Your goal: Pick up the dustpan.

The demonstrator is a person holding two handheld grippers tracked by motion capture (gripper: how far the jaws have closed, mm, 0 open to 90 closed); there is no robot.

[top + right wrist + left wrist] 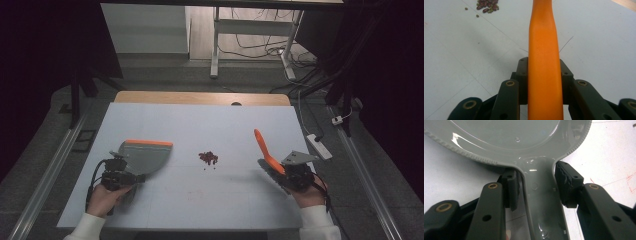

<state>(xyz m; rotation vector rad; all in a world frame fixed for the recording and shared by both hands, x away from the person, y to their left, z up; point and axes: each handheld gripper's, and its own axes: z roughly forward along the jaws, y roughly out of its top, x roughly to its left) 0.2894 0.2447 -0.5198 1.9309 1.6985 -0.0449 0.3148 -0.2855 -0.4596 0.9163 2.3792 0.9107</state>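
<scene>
A: On the left?
B: Left hand-held gripper point(141, 177) closed onto the handle of a grey dustpan point(145, 156), pads against both sides; pan flat on the white surface point(215, 195), orange edge point(148, 143) at the far side.

A: And the right?
B: Right hand-held gripper point(276, 172) clamped tight on an orange brush handle point(264, 148), tilted up and away.

A: Between them?
B: Small pile of red beans point(208, 157), well apart from both, near the surface's middle.
</scene>
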